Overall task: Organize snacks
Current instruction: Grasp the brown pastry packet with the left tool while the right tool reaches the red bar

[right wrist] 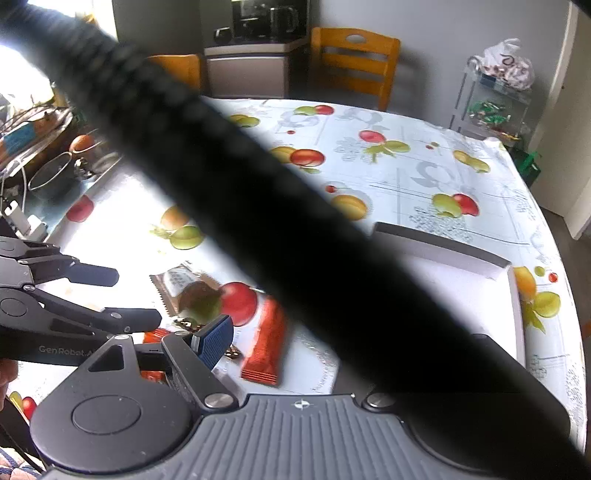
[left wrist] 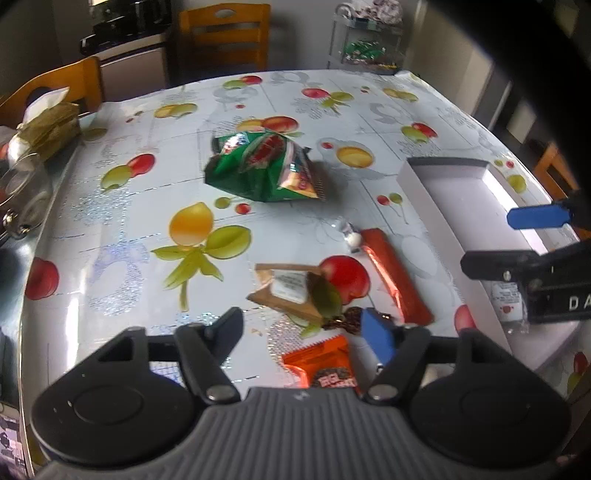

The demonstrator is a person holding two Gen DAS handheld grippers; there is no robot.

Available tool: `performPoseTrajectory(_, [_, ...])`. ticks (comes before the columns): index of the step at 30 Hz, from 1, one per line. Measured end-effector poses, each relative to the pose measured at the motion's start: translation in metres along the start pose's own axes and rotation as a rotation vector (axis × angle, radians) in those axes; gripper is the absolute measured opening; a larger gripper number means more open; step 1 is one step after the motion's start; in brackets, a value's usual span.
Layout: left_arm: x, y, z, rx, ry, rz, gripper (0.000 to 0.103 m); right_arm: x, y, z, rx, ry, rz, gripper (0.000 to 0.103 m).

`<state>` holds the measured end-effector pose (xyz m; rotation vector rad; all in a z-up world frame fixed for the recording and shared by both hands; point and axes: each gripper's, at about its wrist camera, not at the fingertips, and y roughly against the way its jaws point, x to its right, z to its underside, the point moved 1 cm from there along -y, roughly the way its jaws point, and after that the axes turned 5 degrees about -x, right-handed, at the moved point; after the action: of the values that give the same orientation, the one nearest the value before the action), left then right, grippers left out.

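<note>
Snacks lie on the fruit-print tablecloth. A green crinkled snack bag (left wrist: pixel 264 168) sits mid-table. A long orange bar (left wrist: pixel 397 275) (right wrist: pixel 267 341), a brown wrapper (left wrist: pixel 291 291) (right wrist: pixel 188 288) and an orange packet (left wrist: pixel 325 363) lie near the front. A white box (left wrist: pixel 461 206) (right wrist: pixel 461 284) stands open at the right, with a small packet (left wrist: pixel 511 301) in it. My left gripper (left wrist: pixel 308 328) is open and empty above the orange packet. My right gripper (left wrist: pixel 517 236) is open over the box; a black cable hides its right finger in its own view.
A thick black cable (right wrist: pixel 258 206) crosses the right wrist view. Glass jars and a basket (left wrist: pixel 33 155) crowd the table's left edge. Wooden chairs (left wrist: pixel 225 33) stand behind the table, and a wire shelf (left wrist: pixel 365 44) at the back right.
</note>
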<state>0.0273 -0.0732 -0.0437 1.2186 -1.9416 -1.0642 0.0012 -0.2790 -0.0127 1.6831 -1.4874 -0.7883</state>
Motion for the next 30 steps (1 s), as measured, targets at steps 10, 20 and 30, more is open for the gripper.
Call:
performPoseTrajectory(10, [-0.006, -0.003, -0.002, 0.004, 0.011, -0.008, 0.075, -0.014, -0.011, -0.004, -0.014, 0.027, -0.012, 0.080])
performPoseTrajectory(20, [-0.003, -0.027, -0.014, 0.037, -0.031, 0.003, 0.075, -0.011, -0.020, -0.003, -0.026, 0.006, -0.013, 0.078])
performPoseTrajectory(30, [-0.004, -0.063, -0.025, 0.001, -0.064, 0.010, 0.075, -0.010, -0.026, -0.001, -0.039, 0.001, -0.008, 0.076])
